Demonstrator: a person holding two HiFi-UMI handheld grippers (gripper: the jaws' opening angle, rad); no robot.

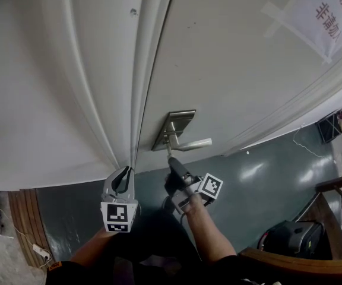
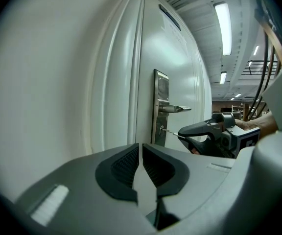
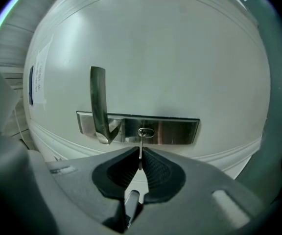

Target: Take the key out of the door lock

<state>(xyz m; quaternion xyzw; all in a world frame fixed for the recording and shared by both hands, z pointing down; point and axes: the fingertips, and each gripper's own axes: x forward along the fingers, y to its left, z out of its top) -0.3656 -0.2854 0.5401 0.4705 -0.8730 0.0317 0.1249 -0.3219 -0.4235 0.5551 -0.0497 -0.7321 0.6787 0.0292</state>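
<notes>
A thin metal key (image 3: 140,148) sticks out of the keyhole (image 3: 146,132) in the steel lock plate (image 3: 173,130) of a white door. My right gripper (image 3: 140,155) is shut on the key's outer end, its dark pads pinching it. The lever handle (image 3: 99,104) sits beside the keyhole. In the head view the right gripper (image 1: 174,164) points at the plate (image 1: 174,126) just under the handle (image 1: 195,142). The left gripper (image 1: 123,177) hangs by the door's edge, shut and holding nothing. From the left gripper view, the key (image 2: 170,131) bridges plate and right gripper (image 2: 182,131).
A paper notice (image 1: 331,10) is taped high on the door. A white frame or second leaf (image 1: 52,100) adjoins on the left. On the green floor stand a black bag (image 1: 293,236) and a wooden rail (image 1: 301,263); cables (image 1: 40,251) lie at the left.
</notes>
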